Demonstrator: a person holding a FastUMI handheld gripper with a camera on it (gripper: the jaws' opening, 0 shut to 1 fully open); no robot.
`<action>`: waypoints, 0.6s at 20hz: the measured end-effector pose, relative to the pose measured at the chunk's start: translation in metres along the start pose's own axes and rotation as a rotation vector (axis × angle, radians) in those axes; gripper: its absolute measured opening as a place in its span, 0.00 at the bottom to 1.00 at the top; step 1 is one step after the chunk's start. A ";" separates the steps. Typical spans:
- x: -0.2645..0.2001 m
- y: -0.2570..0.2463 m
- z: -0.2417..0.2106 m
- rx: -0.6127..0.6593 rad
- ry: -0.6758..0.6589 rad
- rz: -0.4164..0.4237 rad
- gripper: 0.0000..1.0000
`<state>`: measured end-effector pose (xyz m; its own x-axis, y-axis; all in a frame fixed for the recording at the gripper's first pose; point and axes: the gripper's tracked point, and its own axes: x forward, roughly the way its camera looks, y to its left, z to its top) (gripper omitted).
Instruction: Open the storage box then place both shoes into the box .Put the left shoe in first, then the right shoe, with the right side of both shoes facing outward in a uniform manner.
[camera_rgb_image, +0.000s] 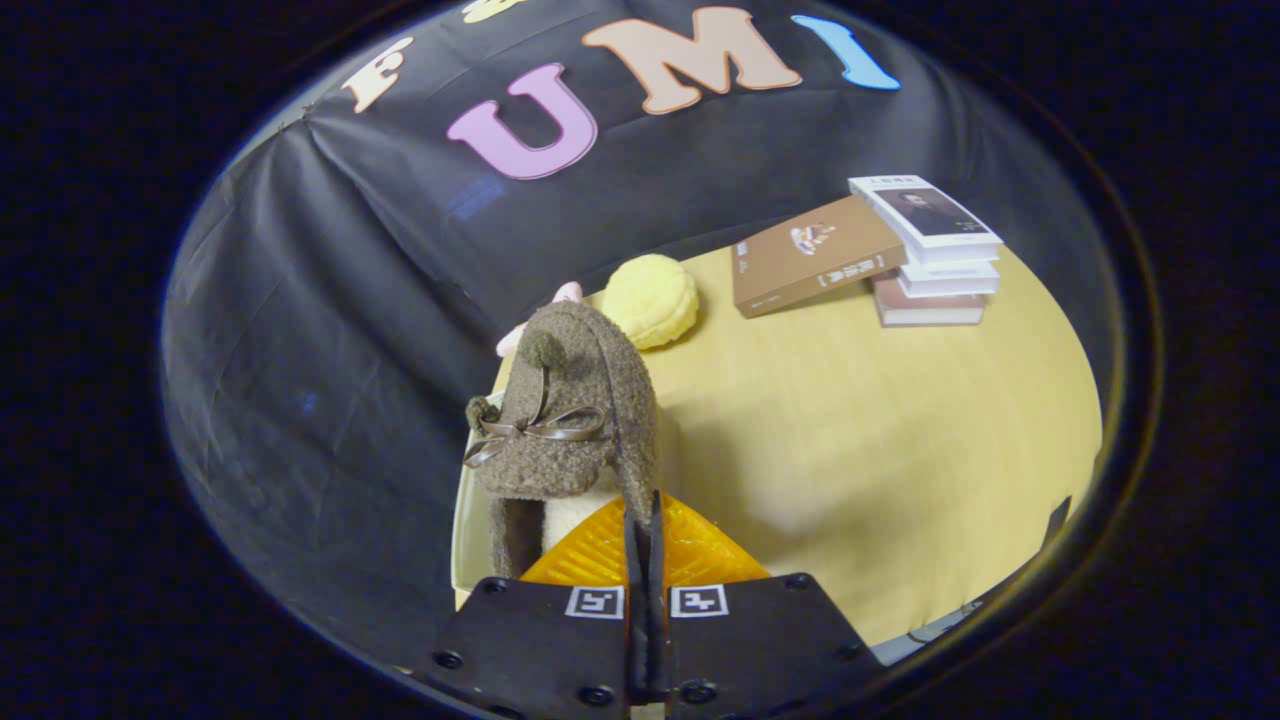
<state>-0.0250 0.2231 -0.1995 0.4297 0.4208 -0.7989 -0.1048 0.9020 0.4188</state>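
- I am holding my gripper (645, 520) with its two fingers pressed close together, pinching the collar edge of a brown fleece shoe (565, 420) between them.
- The shoe is hanging upright just ahead of my fingers, its bow and pompoms facing me, toe end pointing up.
- Below and behind the shoe I am seeing a pale rim (462, 520), which I am taking for the storage box, though I cannot tell whether it is open or what lies inside it.
- I am judging this as mid-task: one shoe is lifted and being carried; whether it is the left or the right I cannot tell.
- I am not able to say where the other shoe is.
- Still left, as I judge it: setting this shoe down in the box, right side outward.
- Beyond the shoe, on the wooden table (860, 430), a yellow knitted cushion (650, 300) and a stack of books (935, 255) are lying well apart from my work.
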 end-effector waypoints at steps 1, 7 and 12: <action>0.005 0.011 -0.002 -0.006 0.003 0.002 0.03; 0.051 0.031 -0.026 -0.077 0.038 -0.129 0.04; 0.078 0.027 -0.048 -0.097 0.039 -0.254 0.04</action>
<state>-0.0375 0.2853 -0.2715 0.4188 0.1812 -0.8898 -0.0840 0.9834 0.1607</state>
